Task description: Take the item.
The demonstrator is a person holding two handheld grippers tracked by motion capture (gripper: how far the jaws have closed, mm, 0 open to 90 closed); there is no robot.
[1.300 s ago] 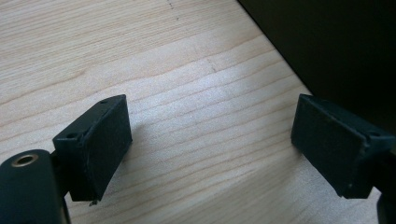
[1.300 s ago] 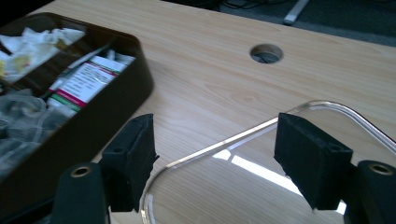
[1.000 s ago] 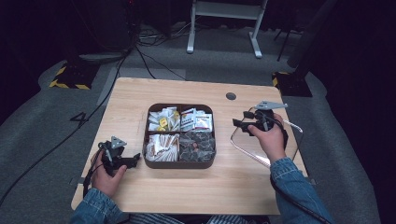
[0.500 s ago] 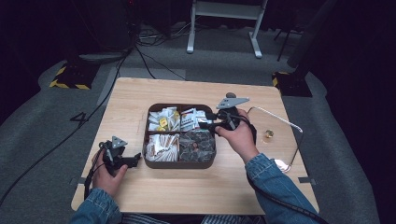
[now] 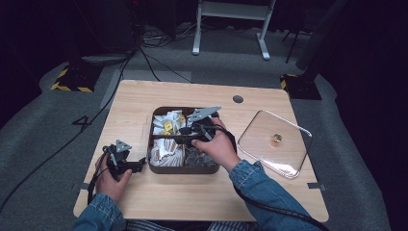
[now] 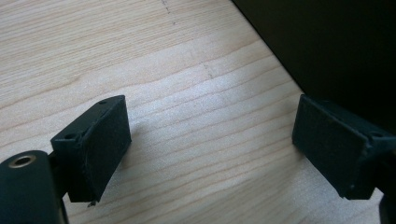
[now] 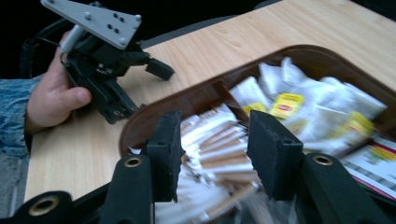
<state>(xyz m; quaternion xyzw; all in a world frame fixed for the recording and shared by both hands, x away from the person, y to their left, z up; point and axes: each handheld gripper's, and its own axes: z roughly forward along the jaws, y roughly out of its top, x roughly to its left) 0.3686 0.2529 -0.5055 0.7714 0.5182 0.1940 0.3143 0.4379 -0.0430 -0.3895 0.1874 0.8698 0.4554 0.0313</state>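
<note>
A light wooden table (image 5: pixel 144 106) stands on grey carpet, seen from above. Near its middle sits a dark brown tray (image 5: pixel 183 168) split into four compartments, packed with paper sachets. To the right of the tray, apart from it, a clear square lid (image 5: pixel 274 142) with a small gold knob lies flat on the table.

A person in denim sleeves reaches in from the near edge. The right hand (image 5: pixel 216 149) holds the right gripper (image 5: pixel 185 137) over the middle of the tray, pointing left. In the right gripper view, its jaws (image 7: pixel 212 149) stand partly apart above the compartment of long white and tan sugar sticks (image 7: pixel 219 154); they have just been closing, and nothing is pressed between the pads. Yellow-labelled tea bag sachets (image 7: pixel 287 105) fill the compartment beyond.

The left hand (image 5: pixel 113 180) rests on the table just left of the tray, holding the left gripper (image 5: pixel 139 164), whose tips point at the tray's outer wall. In the left gripper view, its jaws are spread wide and released, with bare wood between them and the dark tray wall (image 6: pixel 327 46) just beside one pad.
</note>
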